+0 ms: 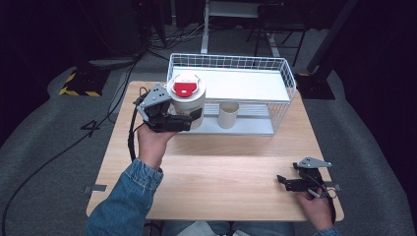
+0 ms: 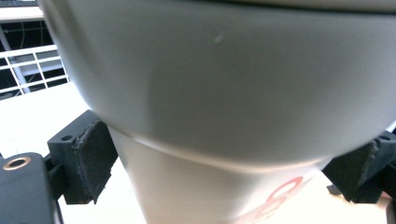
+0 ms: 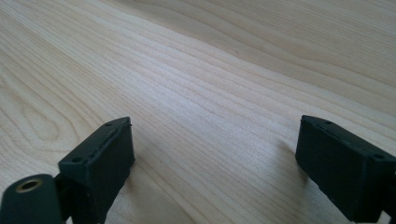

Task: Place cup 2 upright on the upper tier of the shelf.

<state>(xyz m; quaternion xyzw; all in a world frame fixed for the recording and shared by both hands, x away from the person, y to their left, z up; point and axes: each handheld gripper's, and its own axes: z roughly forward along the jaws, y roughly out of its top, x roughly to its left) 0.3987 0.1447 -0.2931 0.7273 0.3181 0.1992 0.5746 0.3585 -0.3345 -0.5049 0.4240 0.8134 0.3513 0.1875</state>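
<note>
A person's left gripper holds a lidded cup off the wooden surface, its fingers clamped on the cup's sides just below the lid. The cup with its red-topped lid hangs at the near left corner of a white wire basket, where a smaller open cup stands. The carry appears under way; next comes clearing the basket's rim (likely) before lowering. The right gripper rests apart, fingers open and empty.
</note>
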